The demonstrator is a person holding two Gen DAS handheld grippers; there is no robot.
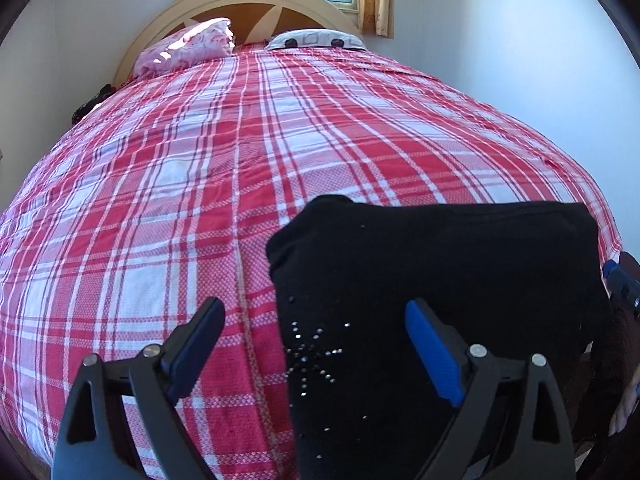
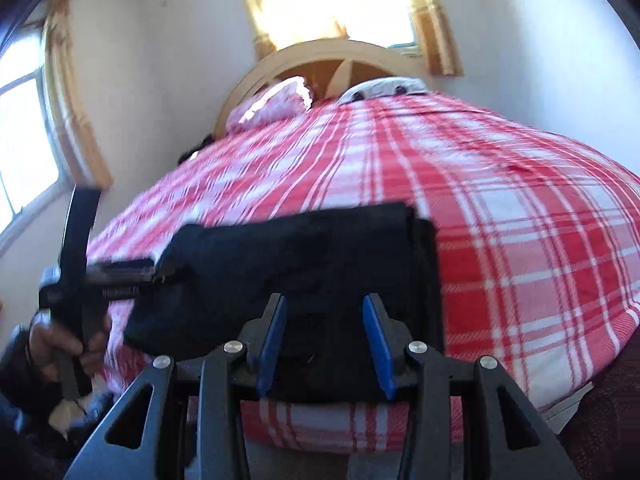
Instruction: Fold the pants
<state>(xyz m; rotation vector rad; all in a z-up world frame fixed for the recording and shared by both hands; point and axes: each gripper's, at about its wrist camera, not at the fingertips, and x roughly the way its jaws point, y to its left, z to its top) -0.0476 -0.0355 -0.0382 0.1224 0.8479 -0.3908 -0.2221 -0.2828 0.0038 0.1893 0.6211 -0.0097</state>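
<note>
Left gripper (image 1: 316,316) jaws spread wide over folded black pants (image 1: 440,264), right gripper (image 2: 325,312) half-open, gripping nothing.

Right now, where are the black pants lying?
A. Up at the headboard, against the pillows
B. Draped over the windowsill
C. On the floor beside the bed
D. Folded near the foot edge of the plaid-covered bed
D: the black pants lie as a folded bundle on the red plaid bedspread at its near edge, far from the pink pillow.
</note>
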